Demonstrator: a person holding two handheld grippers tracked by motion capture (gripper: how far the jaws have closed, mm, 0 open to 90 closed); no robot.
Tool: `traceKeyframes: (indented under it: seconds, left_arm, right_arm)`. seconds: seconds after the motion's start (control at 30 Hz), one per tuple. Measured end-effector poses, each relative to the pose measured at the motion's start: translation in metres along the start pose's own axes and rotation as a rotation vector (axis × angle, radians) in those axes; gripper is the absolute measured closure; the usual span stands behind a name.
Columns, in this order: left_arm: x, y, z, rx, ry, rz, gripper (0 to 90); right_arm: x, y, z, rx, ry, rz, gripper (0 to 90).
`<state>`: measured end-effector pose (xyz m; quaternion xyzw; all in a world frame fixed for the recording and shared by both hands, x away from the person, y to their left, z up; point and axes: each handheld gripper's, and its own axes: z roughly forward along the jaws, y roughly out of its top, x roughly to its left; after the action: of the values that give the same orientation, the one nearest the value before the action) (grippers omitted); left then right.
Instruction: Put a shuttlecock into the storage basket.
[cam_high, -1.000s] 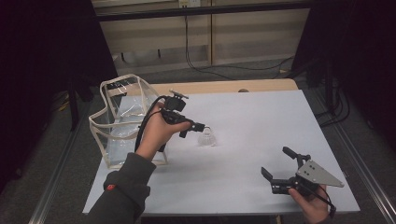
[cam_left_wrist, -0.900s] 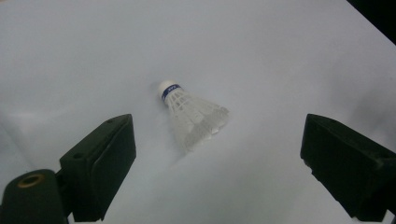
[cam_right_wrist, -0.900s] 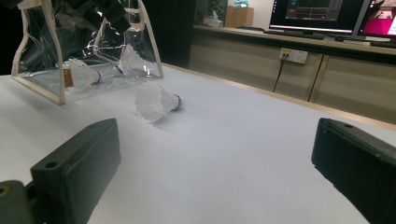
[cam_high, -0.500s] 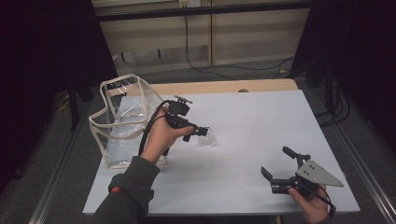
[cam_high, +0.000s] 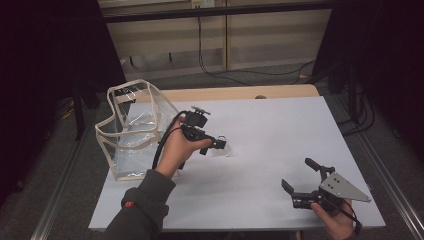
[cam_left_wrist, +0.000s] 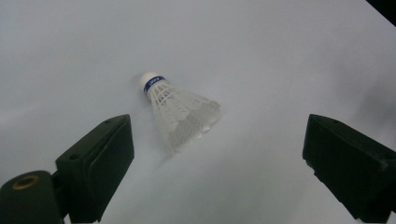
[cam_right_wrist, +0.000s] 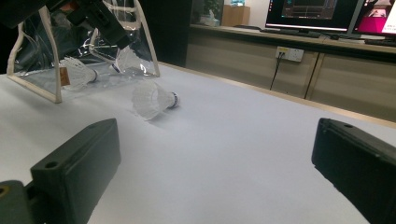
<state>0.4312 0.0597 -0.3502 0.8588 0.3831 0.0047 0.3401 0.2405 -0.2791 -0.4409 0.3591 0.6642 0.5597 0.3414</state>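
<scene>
A white shuttlecock (cam_high: 223, 150) with a blue band lies on its side on the white table (cam_high: 280, 125). My left gripper (cam_high: 219, 143) hovers just above it, jaws wide open. In the left gripper view the shuttlecock (cam_left_wrist: 180, 111) lies between and beyond the two jaws of the left gripper (cam_left_wrist: 217, 158), untouched. My right gripper (cam_high: 296, 173) rests open near the front right of the table, holding nothing. From the right gripper view (cam_right_wrist: 215, 163) the shuttlecock (cam_right_wrist: 152, 100) lies far ahead at the left.
A clear plastic bag (cam_high: 131, 131) with cream trim stands open at the table's left. In the right gripper view the bag (cam_right_wrist: 32, 51) holds at least two shuttlecocks (cam_right_wrist: 77, 72). A wooden strip (cam_high: 235, 93) edges the table's far side.
My left gripper has shifted a little to the right and down, closer over the shuttlecock. The right gripper and the shuttlecock have stayed put.
</scene>
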Motion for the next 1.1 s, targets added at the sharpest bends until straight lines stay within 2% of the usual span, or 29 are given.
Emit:
traceKeyframes:
  seconds: [0.1, 0.8, 0.83, 0.93, 1.1]
  left_arm:
    - [-0.001, -0.001, 0.003, -0.011, -0.001, -0.010, 8.7]
    - [0.003, -0.006, 0.017, -0.011, 0.020, -0.014, 7.6]
    - [0.003, -0.006, 0.018, -0.023, 0.024, -0.027, 7.6]
    - [0.004, -0.007, 0.018, -0.017, 0.035, -0.014, 7.6]
    - [0.005, -0.009, 0.020, -0.028, 0.037, -0.021, 7.7]
  right_arm:
    - [0.000, -0.001, -0.001, 0.001, 0.002, 0.000, 1.5]
    - [0.001, -0.002, -0.001, 0.007, 0.004, -0.002, 1.5]
    - [0.001, -0.002, -0.002, 0.006, 0.003, -0.001, 1.5]
    - [0.001, -0.002, -0.002, 0.008, 0.001, 0.000, 1.5]
    - [0.000, -0.002, -0.002, 0.005, -0.001, -0.004, 1.5]
